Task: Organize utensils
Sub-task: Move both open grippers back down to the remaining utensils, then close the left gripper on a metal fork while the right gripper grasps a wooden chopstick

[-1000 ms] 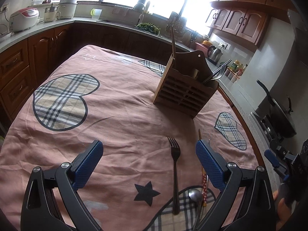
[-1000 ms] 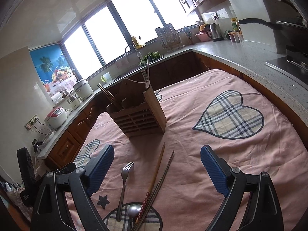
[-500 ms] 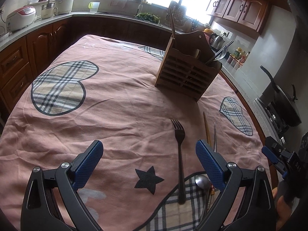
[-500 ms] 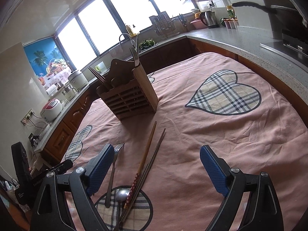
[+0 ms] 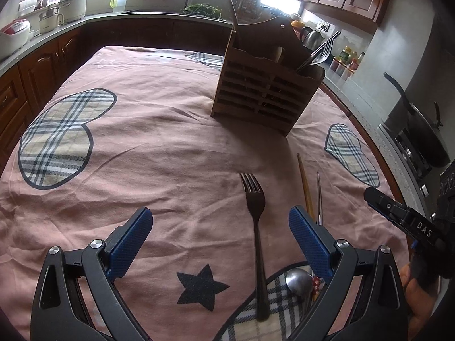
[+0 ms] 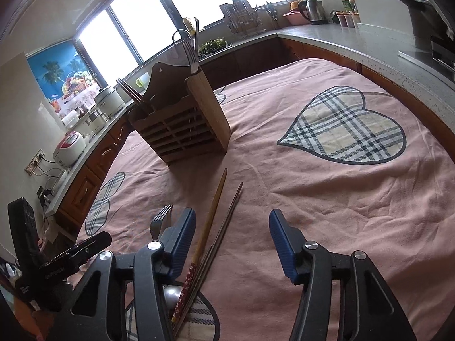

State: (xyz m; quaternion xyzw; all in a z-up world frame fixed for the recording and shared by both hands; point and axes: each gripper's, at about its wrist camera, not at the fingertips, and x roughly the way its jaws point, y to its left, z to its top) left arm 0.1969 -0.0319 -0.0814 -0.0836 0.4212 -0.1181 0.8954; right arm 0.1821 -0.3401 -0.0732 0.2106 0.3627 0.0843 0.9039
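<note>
My wooden caddy [image 6: 182, 125] stands far up the table [image 6: 355, 213], well apart from the loose pieces. To grip cleanly, I lower my right tool [image 6: 231, 244], its jaws closing, until both pads bracket the chopsticks [image 6: 216, 221] lying between them (nothing pinched yet). My left tool [image 5: 219, 244] gapes wide, empty, over the fork [image 5: 257, 227]

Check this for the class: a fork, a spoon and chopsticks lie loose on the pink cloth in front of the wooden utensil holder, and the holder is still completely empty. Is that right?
Not quite. The wooden utensil holder is not empty: forks stand in one end compartment and dark sticks in the other, as both wrist views show. The fork, spoon and chopsticks do lie loose on the pink cloth in front of it.
</note>
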